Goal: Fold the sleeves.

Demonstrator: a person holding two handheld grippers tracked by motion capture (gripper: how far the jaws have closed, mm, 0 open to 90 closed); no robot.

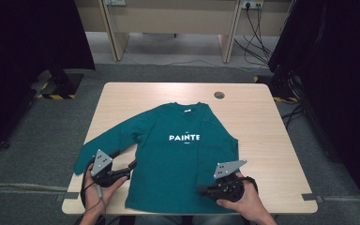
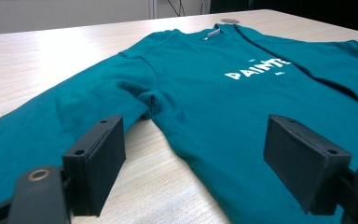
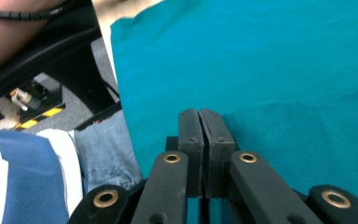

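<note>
right gripper [image 1: 200, 190] at the near table edge, jaws pressed tight together, over the bottom hem of the teal sweatshirt [image 1: 176, 154]; can't tell whether any cloth is pinched between them. left gripper [image 1: 132, 165] jaws wide apart, holding nothing, low over the table [image 1: 262, 122] just beside the shirt's side seam, with the spread sleeve [image 2: 37, 126] to its left. Sweatshirt lies flat face up ahead of both grippers, soft knit cotton, long sleeves, ribbed neck; other sleeve folded across the body. White block lettering PAINTE [image 1: 184, 137] on the chest beyond the jaws, small white neck label [image 1: 186, 110] farther. Pale wood-grain tabletop, round grey cable cap [image 1: 219, 95] at the far side
</note>
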